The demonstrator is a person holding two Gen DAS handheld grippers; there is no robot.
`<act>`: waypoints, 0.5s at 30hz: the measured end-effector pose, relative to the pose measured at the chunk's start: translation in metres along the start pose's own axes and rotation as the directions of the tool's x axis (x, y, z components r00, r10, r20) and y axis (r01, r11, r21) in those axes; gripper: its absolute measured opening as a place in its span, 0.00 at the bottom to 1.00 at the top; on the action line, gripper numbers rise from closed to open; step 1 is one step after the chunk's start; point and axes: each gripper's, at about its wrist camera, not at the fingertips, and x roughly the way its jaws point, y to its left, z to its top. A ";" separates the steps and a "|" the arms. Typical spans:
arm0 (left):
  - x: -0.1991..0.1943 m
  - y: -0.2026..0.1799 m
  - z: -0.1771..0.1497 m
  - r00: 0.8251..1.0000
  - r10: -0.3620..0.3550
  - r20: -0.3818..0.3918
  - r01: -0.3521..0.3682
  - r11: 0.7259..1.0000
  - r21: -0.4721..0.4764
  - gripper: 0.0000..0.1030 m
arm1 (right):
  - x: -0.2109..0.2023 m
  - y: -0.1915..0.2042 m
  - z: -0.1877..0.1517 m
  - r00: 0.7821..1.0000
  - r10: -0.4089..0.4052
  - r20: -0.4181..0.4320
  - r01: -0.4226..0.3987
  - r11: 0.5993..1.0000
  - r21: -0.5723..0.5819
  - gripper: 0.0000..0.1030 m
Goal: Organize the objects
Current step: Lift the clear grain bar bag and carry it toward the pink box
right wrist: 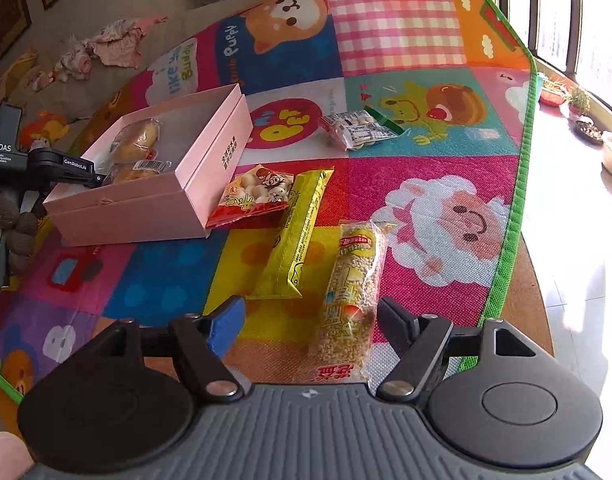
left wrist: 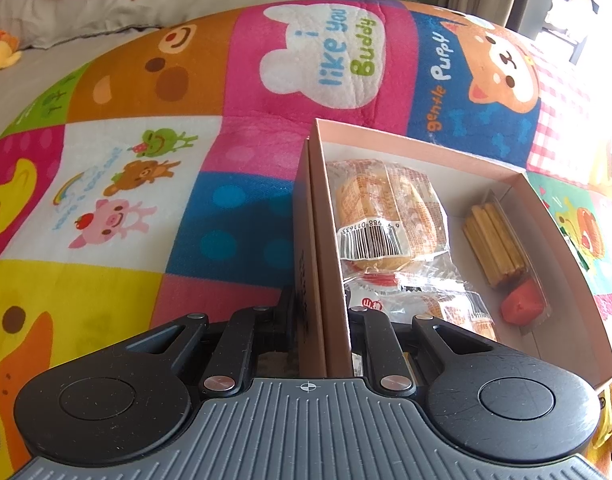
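My left gripper (left wrist: 320, 316) is shut on the near wall of the pink box (left wrist: 422, 144), one finger outside and one inside. In the box lie wrapped buns (left wrist: 386, 216), and a tray of biscuit sticks (left wrist: 496, 248) with red dip. In the right wrist view the pink box (right wrist: 210, 152) sits left of centre with my left gripper (right wrist: 90, 174) at its left wall. My right gripper (right wrist: 310, 320) is open, its fingers on either side of the near end of a clear puffed-grain roll (right wrist: 352, 292). A yellow snack bar (right wrist: 296, 236), a red bag of white balls (right wrist: 254, 196) and a clear bag with green edge (right wrist: 360, 130) lie on the mat.
A colourful cartoon play mat (right wrist: 446, 208) covers the table; its green edge (right wrist: 518, 200) runs along the right. Crumpled pink cloth (right wrist: 106, 46) and a plush toy (right wrist: 46, 126) lie on the sofa behind. Potted plants (right wrist: 586, 120) stand by the window.
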 end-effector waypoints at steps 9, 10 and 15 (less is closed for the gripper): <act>0.000 0.001 0.000 1.000 -0.006 0.002 0.006 1.000 -0.001 0.17 | 0.014 -0.007 0.001 0.998 -0.067 -0.001 0.067 0.997 0.037 0.71; 0.000 0.000 0.000 1.000 -0.005 0.002 0.005 1.000 -0.001 0.17 | 0.015 -0.010 0.002 0.997 -0.074 0.001 0.074 0.996 0.057 0.70; 0.000 0.000 0.000 1.000 -0.005 0.003 0.005 1.000 0.000 0.17 | 0.024 -0.011 0.004 0.989 -0.148 -0.007 0.148 0.988 0.050 0.48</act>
